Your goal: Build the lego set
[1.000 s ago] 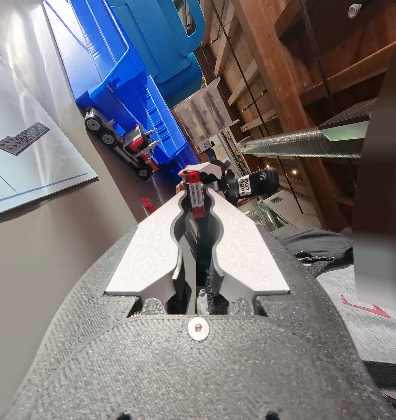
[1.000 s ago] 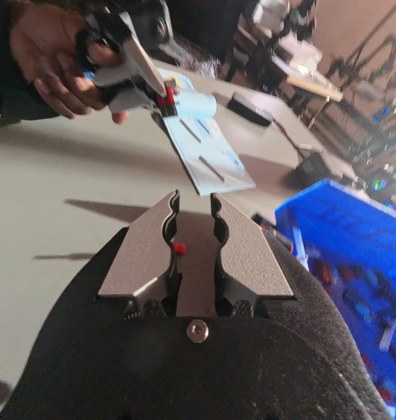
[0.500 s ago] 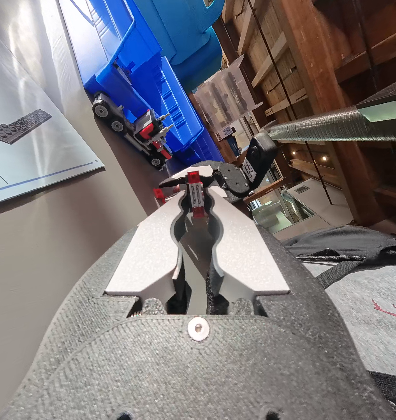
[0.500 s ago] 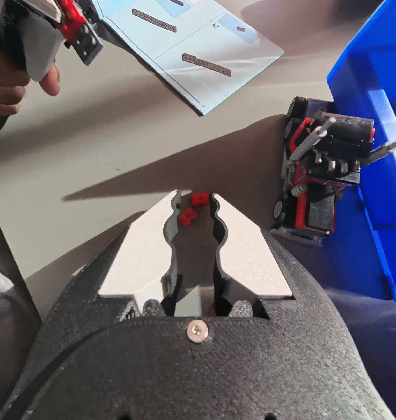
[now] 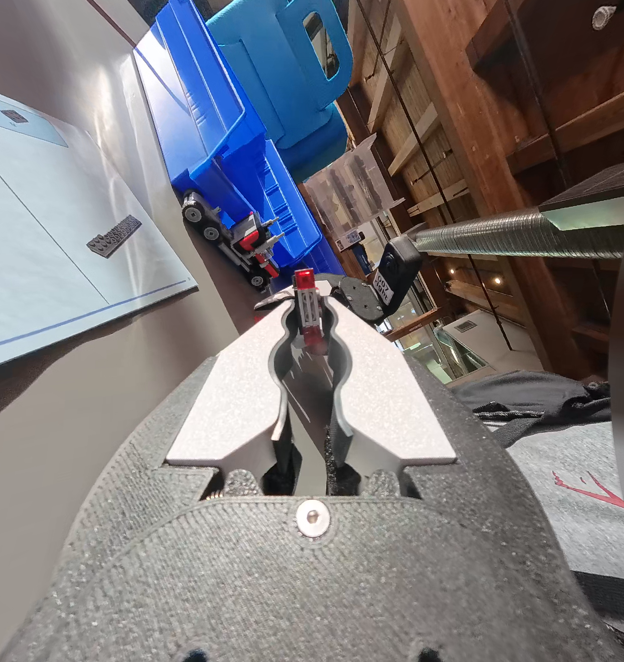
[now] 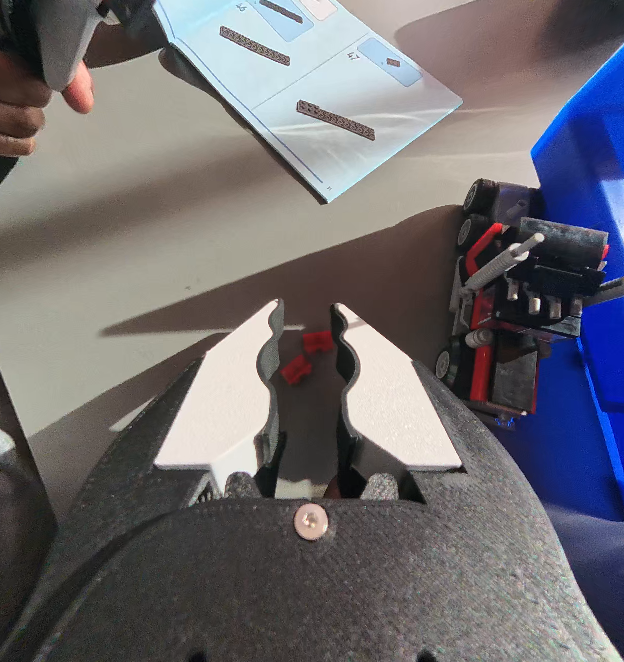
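A small grey-and-red lego piece [image 5: 307,311] is held clamped at the tips of the left gripper [image 5: 308,315], while the right gripper [image 6: 306,310] is held parted over two red bricks [image 6: 305,357] on the table [image 6: 160,222], near the truck [image 6: 511,308] beside the blue bin [image 6: 597,179].

Right tool [image 6: 306,304] lower, nearer red bricks [image 6: 305,354].

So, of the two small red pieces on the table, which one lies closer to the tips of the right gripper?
The upper red piece, beside the right-hand finger of the right gripper. The other red piece lies lower, deeper between the fingers.
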Demonstrator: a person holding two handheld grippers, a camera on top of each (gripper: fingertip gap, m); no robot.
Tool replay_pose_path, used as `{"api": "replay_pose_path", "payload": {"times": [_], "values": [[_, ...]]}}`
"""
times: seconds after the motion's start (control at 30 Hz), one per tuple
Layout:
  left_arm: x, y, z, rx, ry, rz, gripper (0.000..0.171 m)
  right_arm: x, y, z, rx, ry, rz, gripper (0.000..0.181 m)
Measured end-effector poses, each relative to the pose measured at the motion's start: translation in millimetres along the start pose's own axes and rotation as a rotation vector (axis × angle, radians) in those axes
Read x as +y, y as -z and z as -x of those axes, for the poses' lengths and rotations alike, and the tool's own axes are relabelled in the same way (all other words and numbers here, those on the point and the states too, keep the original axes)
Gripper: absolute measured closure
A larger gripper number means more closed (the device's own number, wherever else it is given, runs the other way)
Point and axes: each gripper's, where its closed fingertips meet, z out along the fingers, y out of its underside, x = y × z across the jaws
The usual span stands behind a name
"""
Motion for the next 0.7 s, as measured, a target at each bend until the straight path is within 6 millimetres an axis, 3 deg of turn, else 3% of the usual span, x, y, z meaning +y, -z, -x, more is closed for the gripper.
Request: {"api": "replay_pose_path", "payload": {"times": [0.7], "values": [[10,-7,0,-0.017,-0.039,0.047,0.158,12,18,-1,0.024,-0.076,0.029,0.155]]}}
